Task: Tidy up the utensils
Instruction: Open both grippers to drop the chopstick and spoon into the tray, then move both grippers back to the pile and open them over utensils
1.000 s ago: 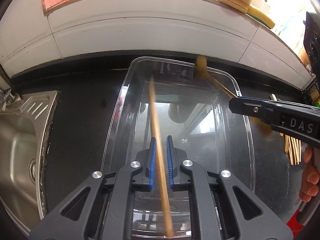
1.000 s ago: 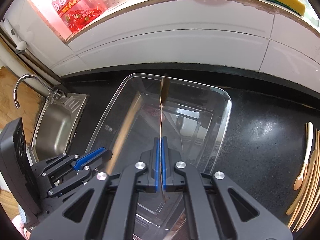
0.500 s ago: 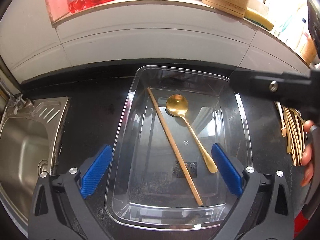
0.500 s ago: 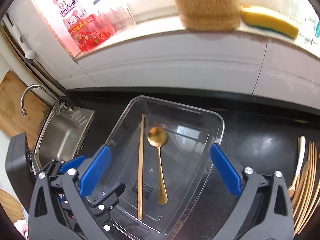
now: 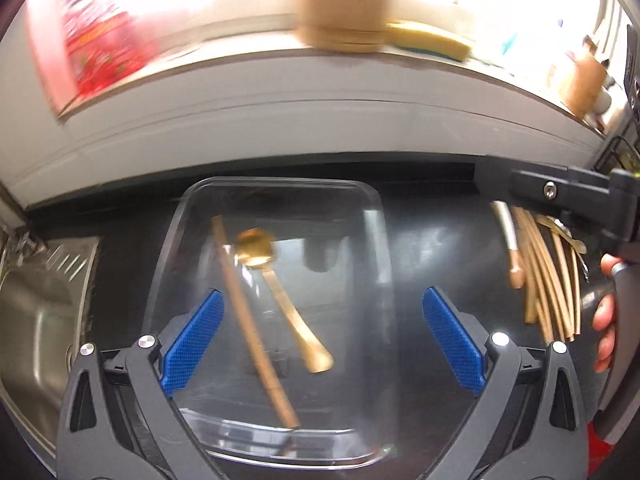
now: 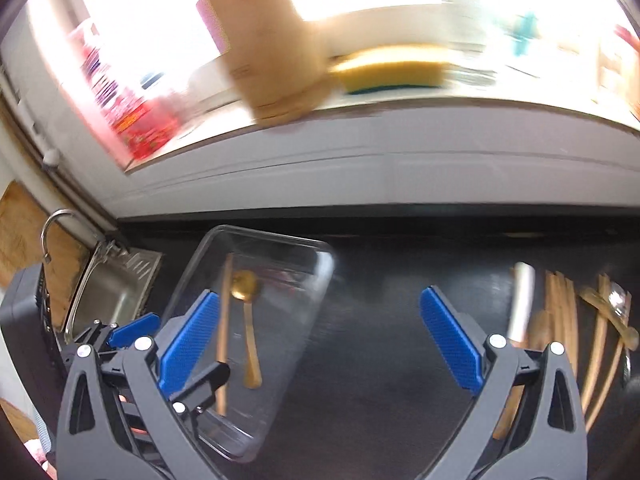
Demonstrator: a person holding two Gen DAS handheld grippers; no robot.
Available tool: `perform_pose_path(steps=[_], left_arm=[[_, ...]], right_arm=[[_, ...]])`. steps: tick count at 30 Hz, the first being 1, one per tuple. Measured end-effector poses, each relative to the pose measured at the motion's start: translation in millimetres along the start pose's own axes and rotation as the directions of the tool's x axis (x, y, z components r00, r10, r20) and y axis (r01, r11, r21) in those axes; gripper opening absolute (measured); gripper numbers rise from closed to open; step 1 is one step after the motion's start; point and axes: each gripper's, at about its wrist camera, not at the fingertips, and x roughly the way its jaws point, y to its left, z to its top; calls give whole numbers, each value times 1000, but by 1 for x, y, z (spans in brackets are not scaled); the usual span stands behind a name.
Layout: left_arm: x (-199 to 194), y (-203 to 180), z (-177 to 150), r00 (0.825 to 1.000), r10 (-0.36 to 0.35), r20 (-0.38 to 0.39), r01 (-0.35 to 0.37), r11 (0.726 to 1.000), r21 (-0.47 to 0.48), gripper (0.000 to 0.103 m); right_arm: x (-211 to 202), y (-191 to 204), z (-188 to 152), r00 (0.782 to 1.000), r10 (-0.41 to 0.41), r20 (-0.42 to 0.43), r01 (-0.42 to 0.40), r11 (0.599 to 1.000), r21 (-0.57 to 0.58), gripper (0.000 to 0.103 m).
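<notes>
Now, left gripper (image 5: 322, 330): jaws spread wide and empty, the ribbed blue pads apart above the clear tray (image 5: 376, 216).
Right gripper (image 6: 320, 338): jaws likewise wide and holding nothing, hanging over bare black counter (image 6: 380, 360) between the tray and the loose pile.
Tray contents: one wooden chopstick (image 5: 252, 320) and a gold spoon (image 5: 280, 288) lie side by side on the tray floor, long axes running front to back, the spoon's bowl at the far end.
Remaining utensils (image 6: 580, 328): a fanned bundle on the counter to the right of the tray, well apart from it; long axes again roughly front to back.
Key relation: the pile lies to the right of both jaws, and the right gripper looks nearer to it; a pick would likely need the jaws set across a stick's long axis.
Materials: slim pale wooden sticks, a white-handled piece (image 5: 506, 226) at the pile's left edge, glossy gold and silvery metal ends further right; blur hides finer detail.
Surroundings: steel sink (image 5: 36, 320) to the left, white tiled ledge behind.
</notes>
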Motion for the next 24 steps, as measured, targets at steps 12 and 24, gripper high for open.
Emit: perform_pose_path(steps=[12,24], left_arm=[[24,-162,8,995,-87,-42,90,991,95,97],[77,-234,-6,990,-57,-132,68,994,84,97]], right_arm=[[-82,-186,-35,994,-112,12,111,990,84,97],[-117,-303,-58,996,-94,-5,92,988,-126,97]])
